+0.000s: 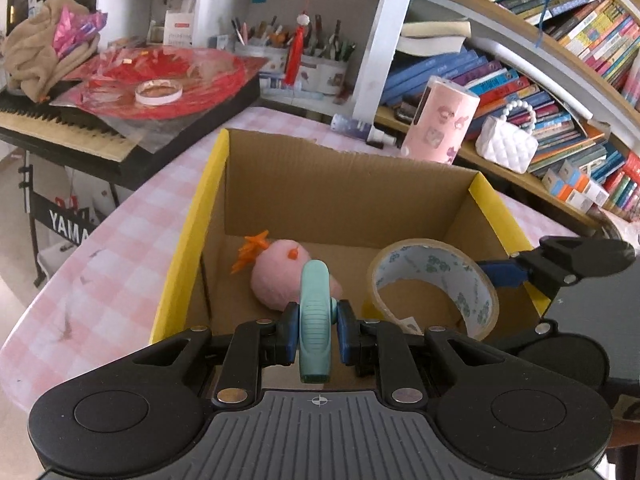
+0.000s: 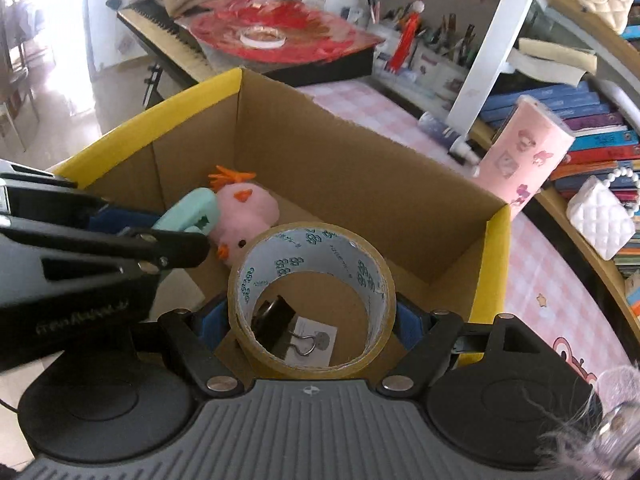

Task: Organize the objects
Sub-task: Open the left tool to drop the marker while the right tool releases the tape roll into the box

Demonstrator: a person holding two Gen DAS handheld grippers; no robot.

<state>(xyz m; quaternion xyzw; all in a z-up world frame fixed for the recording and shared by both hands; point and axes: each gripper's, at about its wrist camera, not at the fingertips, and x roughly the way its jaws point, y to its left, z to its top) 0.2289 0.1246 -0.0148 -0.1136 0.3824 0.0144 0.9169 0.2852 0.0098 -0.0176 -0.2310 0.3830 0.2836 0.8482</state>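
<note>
An open cardboard box (image 1: 344, 184) with yellow outer walls stands on the pink checked table; it also shows in the right wrist view (image 2: 360, 172). A pink plush chick (image 1: 280, 272) lies inside, also seen in the right wrist view (image 2: 248, 212). My left gripper (image 1: 316, 336) is shut on a mint green stapler-like tool (image 1: 315, 320), held over the box. My right gripper (image 2: 312, 320) is shut on a roll of brown packing tape (image 2: 312, 304), held over the box's near right side; the roll also shows in the left wrist view (image 1: 436, 284). A black binder clip (image 2: 280, 328) lies on the box floor.
A pink patterned cylinder (image 1: 440, 120) and a white quilted mini bag (image 1: 508, 144) stand by the bookshelf at right. A keyboard piled with red sheets and a tape ring (image 1: 158, 92) is at left. Pen holders (image 1: 304, 56) stand behind the box.
</note>
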